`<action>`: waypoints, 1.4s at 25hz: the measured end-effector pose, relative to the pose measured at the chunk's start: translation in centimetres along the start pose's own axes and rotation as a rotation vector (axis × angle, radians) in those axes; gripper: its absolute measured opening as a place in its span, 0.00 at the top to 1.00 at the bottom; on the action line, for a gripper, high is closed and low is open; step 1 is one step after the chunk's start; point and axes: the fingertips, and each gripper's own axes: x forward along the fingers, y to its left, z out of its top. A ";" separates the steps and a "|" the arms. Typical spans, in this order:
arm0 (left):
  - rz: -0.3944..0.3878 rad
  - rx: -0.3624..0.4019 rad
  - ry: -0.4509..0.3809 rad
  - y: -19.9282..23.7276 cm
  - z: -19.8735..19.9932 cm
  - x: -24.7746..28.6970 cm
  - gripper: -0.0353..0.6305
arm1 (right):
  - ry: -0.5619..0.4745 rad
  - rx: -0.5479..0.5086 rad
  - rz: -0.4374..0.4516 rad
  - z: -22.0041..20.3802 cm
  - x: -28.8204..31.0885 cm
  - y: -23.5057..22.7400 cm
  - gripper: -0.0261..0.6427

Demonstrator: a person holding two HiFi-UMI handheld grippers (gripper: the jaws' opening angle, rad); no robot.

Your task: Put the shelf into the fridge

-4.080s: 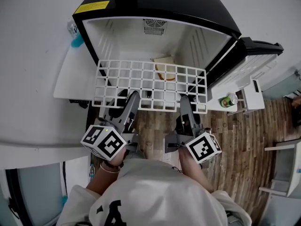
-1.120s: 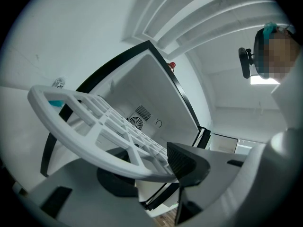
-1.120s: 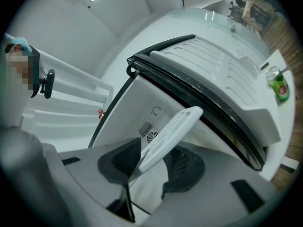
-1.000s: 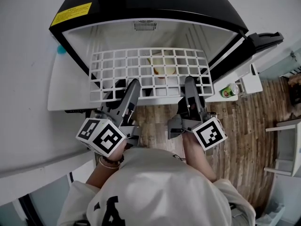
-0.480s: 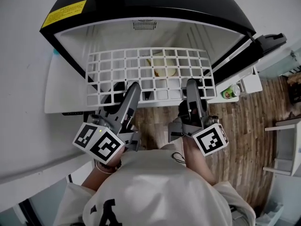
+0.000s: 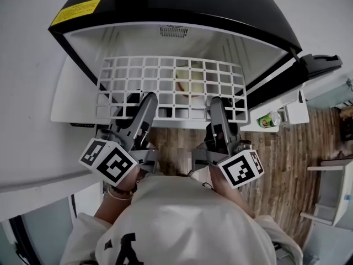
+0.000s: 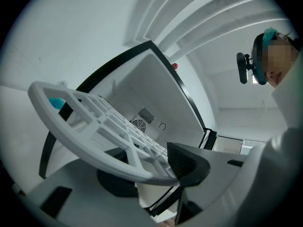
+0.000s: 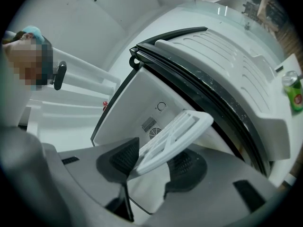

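Shelf [image 6: 171, 87] is held level, half inside the fridge [image 6: 182, 4], probably to slide straight in. Left gripper [image 6: 148, 99] jaws clamp its front rim; right gripper [image 6: 216, 101] jaws have just been opening, rim loose between them.

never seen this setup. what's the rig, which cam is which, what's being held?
There is no robot here. A person holds a two-jaw gripper in each hand, and the marker cubes are part of the grippers. The head view looks down from the person's head. The other two cameras ride on the grippers and look along their jaws. Ahead is an open black fridge with a green can in its door. The left gripper clamps the front edge of a white grid shelf that lies mostly inside the fridge. The right gripper has that edge between its jaws, which have just been opening. Whether its pads press on it I can't tell.
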 end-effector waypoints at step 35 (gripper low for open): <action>-0.095 -0.011 0.044 0.6 0.4 1.7 0.68 | -0.072 0.019 0.021 0.6 2.4 0.1 0.70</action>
